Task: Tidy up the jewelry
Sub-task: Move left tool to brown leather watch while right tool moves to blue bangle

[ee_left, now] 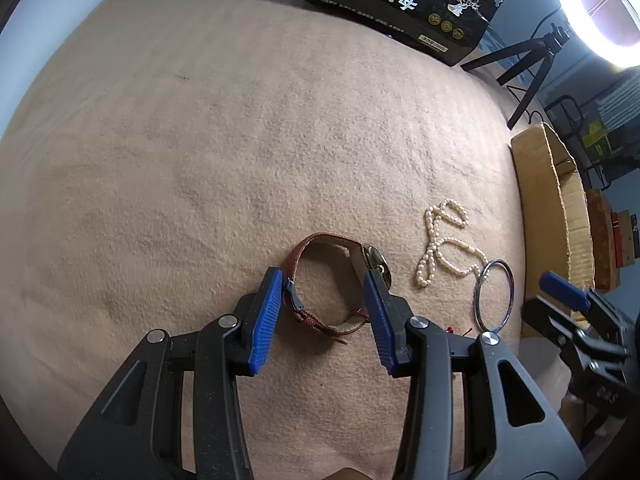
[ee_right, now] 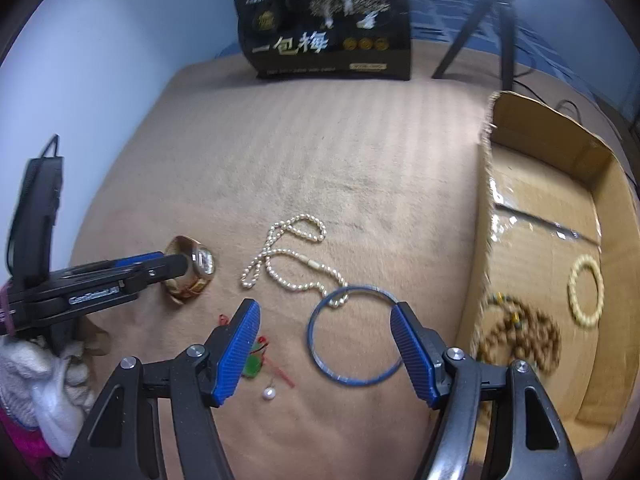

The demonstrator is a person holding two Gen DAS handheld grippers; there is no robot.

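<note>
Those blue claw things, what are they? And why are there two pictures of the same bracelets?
They are grippers: two-finger tongs that a person holds, one in each hand. Each carries a camera looking along its fingers, so you get two pictures of one blanket-covered surface.

The left wrist view shows the left gripper, open, with its blue fingers on either side of a wristwatch with a red strap. It is not squeezing it yet.

The right wrist view shows the right gripper, also open, around a blue bangle. Nothing is held.

Also lying there: a pearl necklace, a loose pearl and a small green charm on red string. The cardboard box at the right already holds a cream bracelet and brown beads.
</note>
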